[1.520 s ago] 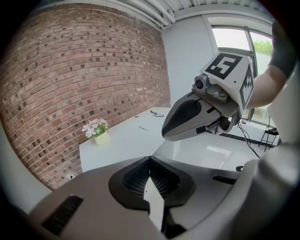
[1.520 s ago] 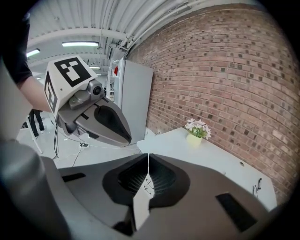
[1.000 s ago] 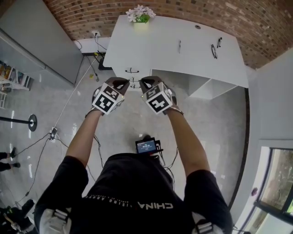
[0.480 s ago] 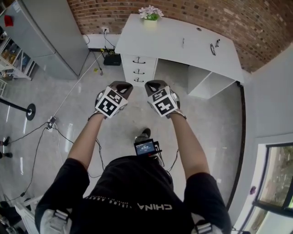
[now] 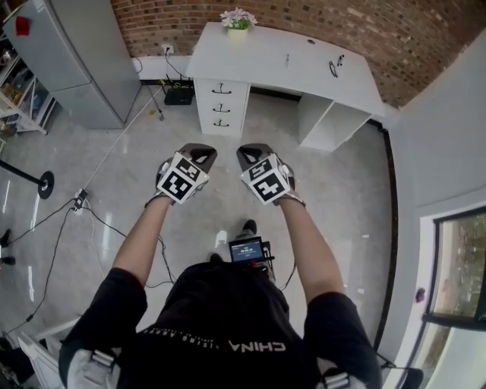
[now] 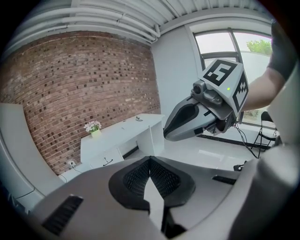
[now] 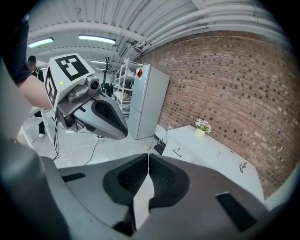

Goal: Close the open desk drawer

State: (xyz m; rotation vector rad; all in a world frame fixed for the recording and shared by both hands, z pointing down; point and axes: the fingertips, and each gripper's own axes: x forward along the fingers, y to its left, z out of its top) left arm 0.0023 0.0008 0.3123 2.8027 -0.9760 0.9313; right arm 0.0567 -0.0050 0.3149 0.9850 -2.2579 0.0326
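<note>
The white desk (image 5: 281, 61) stands against the brick wall, a few steps ahead of me. Its drawer stack (image 5: 221, 109) has three fronts with dark handles, and all look flush from here. My left gripper (image 5: 199, 152) and right gripper (image 5: 249, 153) are held side by side over the floor, well short of the desk. In the left gripper view the left gripper (image 6: 150, 159) is shut with nothing in it, and the desk (image 6: 124, 129) lies far behind. In the right gripper view the right gripper (image 7: 148, 157) is shut and empty too, with the desk (image 7: 211, 150) at the right.
A grey fridge (image 5: 68, 61) stands at the left wall. A potted flower (image 5: 238, 19) and a pair of glasses (image 5: 334, 67) sit on the desktop. Cables (image 5: 99, 205) cross the floor at left, near a black box (image 5: 179, 96). A window (image 5: 456, 266) is at right.
The desk has drawn away toward the top of the head view as the person stepped back. Both grippers stay shut and side by side.
</note>
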